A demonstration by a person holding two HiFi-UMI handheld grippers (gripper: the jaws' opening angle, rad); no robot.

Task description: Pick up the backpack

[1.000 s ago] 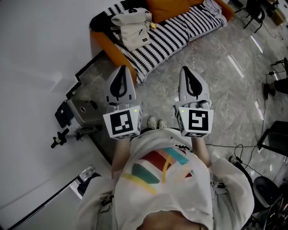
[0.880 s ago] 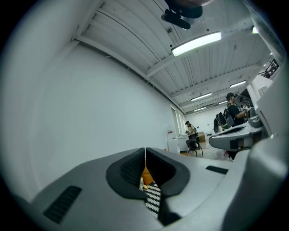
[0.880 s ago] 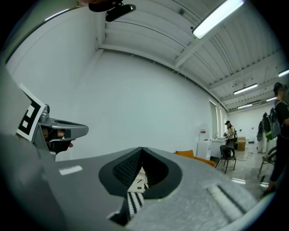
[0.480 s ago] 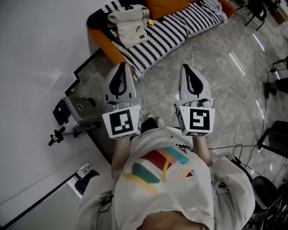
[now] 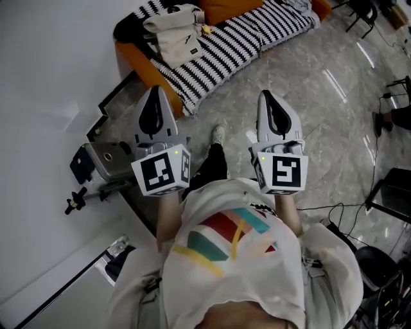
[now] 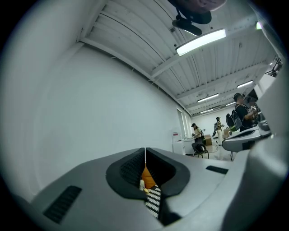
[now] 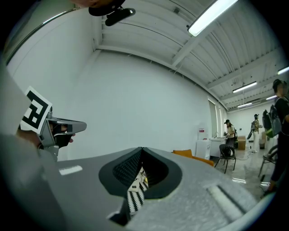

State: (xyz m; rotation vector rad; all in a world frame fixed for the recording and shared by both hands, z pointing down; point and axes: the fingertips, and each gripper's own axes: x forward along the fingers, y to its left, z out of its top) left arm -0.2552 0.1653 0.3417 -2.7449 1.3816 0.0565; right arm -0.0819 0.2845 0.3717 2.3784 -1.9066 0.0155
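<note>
I stand on a grey marbled stone floor [image 5: 308,115] beside a plain white wall [image 5: 45,64]. Both gripper views look up past it to a white ribbed ceiling [image 6: 149,40] with a long strip light [image 6: 201,41]. My left gripper [image 5: 153,96] and my right gripper [image 5: 267,99] are held side by side in front of my chest, in the middle of the frame. On each the jaws are pressed together at the tips with nothing between them, which the left gripper view [image 6: 145,155] and the right gripper view [image 7: 142,151] show plainly. The cream fabric backpack [image 5: 172,37] lies at the upper left of the head view. It rests on the black-and-white striped cover [image 5: 237,42] of an orange sofa [image 5: 221,11], well apart from both tools. The top edge of the frame cuts the sofa off. A dark shape just left of the backpack is too dim for me to name. Through the hollow behind each pair of jaws I see only a sliver of orange and stripes. Left of centre, a silver metal box [image 5: 106,159] sits on the floor against the wall, partly hidden by my left gripper's marker cube. My light shoe [image 5: 218,133] shows between the grippers. Black cables [image 5: 334,212] trail over the floor at lower right. Small, distant people [image 6: 197,131] show at the right of the left gripper view.
</note>
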